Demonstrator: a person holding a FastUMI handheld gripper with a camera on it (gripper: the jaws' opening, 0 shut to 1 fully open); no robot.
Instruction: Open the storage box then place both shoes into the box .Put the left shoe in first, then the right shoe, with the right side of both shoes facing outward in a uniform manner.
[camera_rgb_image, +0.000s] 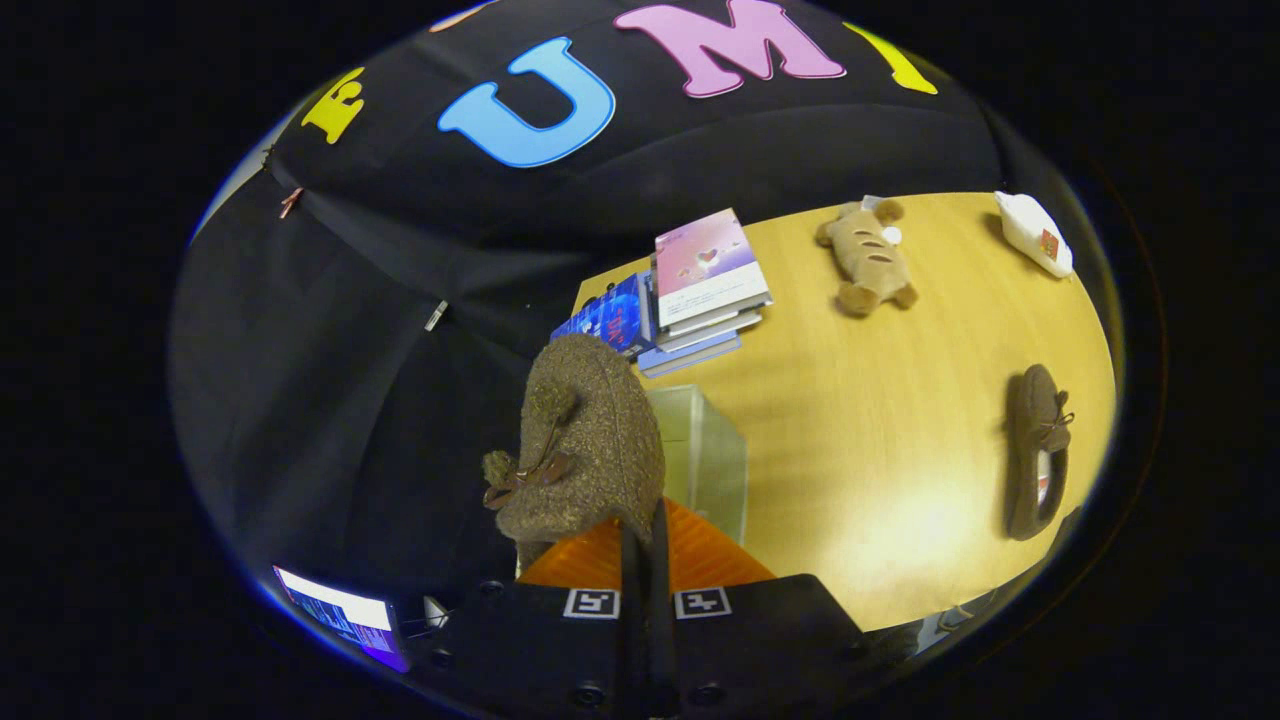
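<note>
My gripper (646, 545) is shut on a brown fuzzy shoe (585, 440), pinching its edge; the shoe stands up from the fingers, its bow facing left. Just beyond the fingers sits the storage box (710, 450), clear-walled, with its orange lid (700, 555) under the fingers. Whether the lid is swung open I cannot tell for sure. The second brown shoe (1038, 450) lies on the wooden table (880, 430) far to the right of the box, its opening facing up.
A stack of books (700, 285) lies beyond the box near the booth wall. A tan plush toy (865, 258) rests farther right, and a white bottle (1035, 232) lies at the table's far corner. A lit screen (340, 612) sits low on the left.
</note>
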